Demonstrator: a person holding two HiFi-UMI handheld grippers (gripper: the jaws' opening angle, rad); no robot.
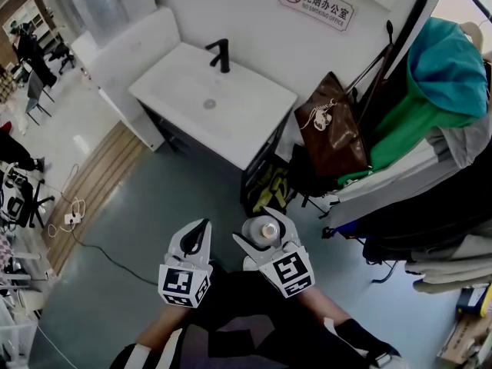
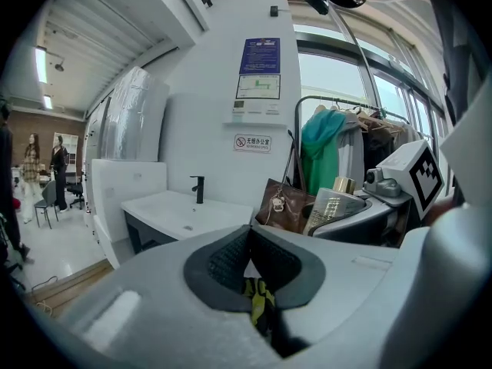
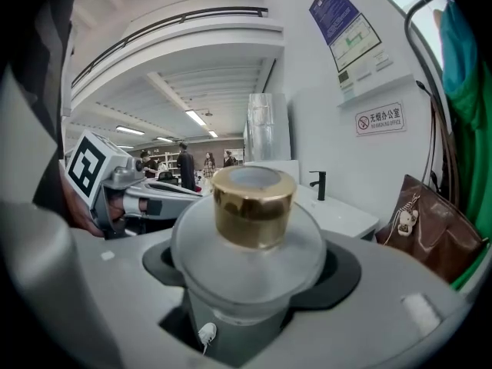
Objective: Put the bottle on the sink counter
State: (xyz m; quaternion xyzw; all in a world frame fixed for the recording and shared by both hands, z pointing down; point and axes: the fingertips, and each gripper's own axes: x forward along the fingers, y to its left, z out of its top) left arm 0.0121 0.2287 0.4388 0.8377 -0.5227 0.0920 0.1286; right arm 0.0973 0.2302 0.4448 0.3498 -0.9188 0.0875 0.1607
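Bottle (image 1: 265, 229), of frosted glass with a gold cap (image 3: 254, 206), is clamped between the jaws of the right gripper (image 1: 261, 227). In the right gripper view the jaws are seen standing wide, their dark pads pressed against the round shoulders on both sides, and the bottle (image 3: 250, 260) is held upright with the cap uppermost. It is not set down on the counter (image 1: 231, 118): it is carried well short of the counter's front edge, over grey floor (image 1: 177, 206), on the person's side.

The left gripper (image 1: 201, 227) is held equally short of the counter, opposite the front edge. Its jaws are brought together at the tips and nothing is gripped between them; in the left gripper view only a small gap is left behind the meeting pads of the left gripper (image 2: 250, 229), and a yellow and black thing well beyond is glimpsed through it.

The counter is white and rectangular, set against a white wall. A black faucet (image 1: 223, 54) is mounted at the counter's back edge, and a drain (image 1: 209, 104) is sunk near the counter's middle. A brown bag (image 1: 334, 125) is hung just beside the counter's right end. A no-smoking sign (image 1: 317, 4) is fixed to the wall above and to the right of the counter
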